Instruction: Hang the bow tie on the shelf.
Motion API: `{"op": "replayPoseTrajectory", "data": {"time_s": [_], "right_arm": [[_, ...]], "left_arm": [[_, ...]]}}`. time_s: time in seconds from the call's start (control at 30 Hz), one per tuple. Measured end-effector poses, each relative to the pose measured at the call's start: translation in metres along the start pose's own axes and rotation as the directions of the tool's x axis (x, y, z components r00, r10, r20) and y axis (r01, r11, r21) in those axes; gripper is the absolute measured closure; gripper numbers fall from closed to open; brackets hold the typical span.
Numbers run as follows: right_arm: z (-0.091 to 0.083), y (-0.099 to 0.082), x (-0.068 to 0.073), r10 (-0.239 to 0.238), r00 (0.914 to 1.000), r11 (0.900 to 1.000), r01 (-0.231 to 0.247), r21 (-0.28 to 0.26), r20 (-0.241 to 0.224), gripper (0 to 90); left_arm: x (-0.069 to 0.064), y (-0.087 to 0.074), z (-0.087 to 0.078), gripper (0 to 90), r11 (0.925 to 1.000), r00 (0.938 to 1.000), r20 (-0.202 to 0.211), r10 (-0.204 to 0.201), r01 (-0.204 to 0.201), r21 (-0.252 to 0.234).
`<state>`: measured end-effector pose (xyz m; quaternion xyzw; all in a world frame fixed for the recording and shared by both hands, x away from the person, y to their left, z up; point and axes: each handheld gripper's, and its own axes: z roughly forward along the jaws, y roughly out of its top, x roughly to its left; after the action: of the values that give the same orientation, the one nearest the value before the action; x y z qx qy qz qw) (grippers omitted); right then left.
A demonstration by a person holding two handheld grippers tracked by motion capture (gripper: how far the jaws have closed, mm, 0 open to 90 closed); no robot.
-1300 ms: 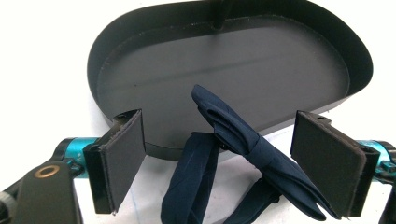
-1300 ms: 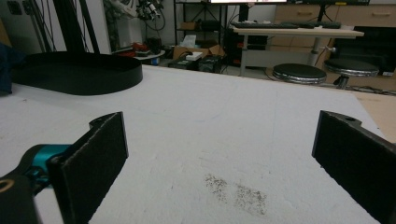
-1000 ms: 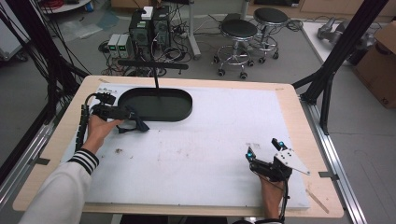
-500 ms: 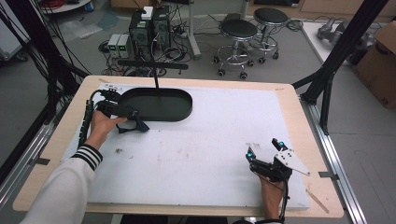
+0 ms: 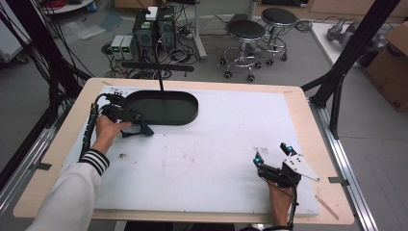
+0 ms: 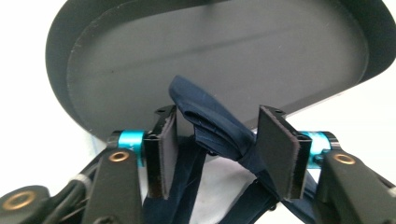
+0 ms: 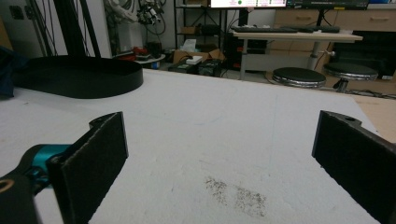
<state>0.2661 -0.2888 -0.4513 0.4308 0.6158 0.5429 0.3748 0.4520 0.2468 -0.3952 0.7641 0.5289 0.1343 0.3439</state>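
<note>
**Dark cloth at the tray's edge, not yet inside**

Nearest me, the right gripper (image 5: 272, 163) rests on the white table (image 5: 231, 144) near the front edge, jaws spread wide with nothing between them. Farther off, the left gripper (image 6: 217, 144) has a bunched navy cloth (image 6: 219, 126) between its pads, which stand parted around it, not visibly pinching. The cloth sits just at the near rim of the black oval tray (image 5: 163, 107). My guess: dropping it in remains.

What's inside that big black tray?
The black tray looks bare inside. A folded dark blue cloth sits between the left gripper jaws, covering a small part of the tray's near edge, so what lies there is hidden.
</note>
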Motion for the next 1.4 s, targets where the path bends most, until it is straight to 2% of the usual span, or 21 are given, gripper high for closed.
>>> {"op": "replayPoseTrajectory", "data": {"time_s": [0.1,0.3,0.5,0.53,0.97,1.13,1.3,1.4], "right_arm": [[0.0,0.0,0.0,0.002,1.0,1.0,-0.002,0.0,0.0,2.4],[0.0,0.0,0.0,0.001,1.0,1.0,-0.001,0.0,0.0,2.4],[0.0,0.0,0.0,-0.004,1.0,1.0,0.004,-0.005,0.001,2.4],[0.0,0.0,0.0,-0.001,1.0,1.0,0.001,-0.001,0.001,2.4],[0.0,0.0,0.0,-0.001,1.0,1.0,0.001,-0.002,0.001,2.4],[0.0,0.0,0.0,-0.003,1.0,1.0,0.003,-0.003,0.0,2.4],[0.0,0.0,0.0,-0.005,1.0,1.0,0.005,-0.004,0.003,2.4],[0.0,0.0,0.0,-0.007,1.0,1.0,0.007,-0.003,0.002,2.4]], "left_arm": [[-0.001,0.0,0.001,51.4,1.0,1.0,0.005,-0.005,0.005,-0.004],[0.0,0.0,0.001,61.2,0.9996,0.9995,0.021,-0.024,0.024,-0.013],[-0.001,0.0,0.002,77.5,0.9991,0.9972,0.066,-0.035,0.036,-0.021],[-0.001,0.0,0.002,84.1,0.999,0.9963,0.077,-0.038,0.039,-0.021],[-0.002,0.001,-0.001,87.5,0.9994,0.9964,0.082,-0.022,0.024,-0.023],[-0.004,0.001,-0.005,87.8,0.999,0.996,0.089,0.006,-0.002,-0.045],[-0.006,0.001,-0.013,87.9,0.9962,0.9942,0.091,0.058,-0.051,-0.07],[-0.008,0.001,-0.018,87.9,0.9913,0.9889,0.109,0.101,-0.09,-0.096]]}}
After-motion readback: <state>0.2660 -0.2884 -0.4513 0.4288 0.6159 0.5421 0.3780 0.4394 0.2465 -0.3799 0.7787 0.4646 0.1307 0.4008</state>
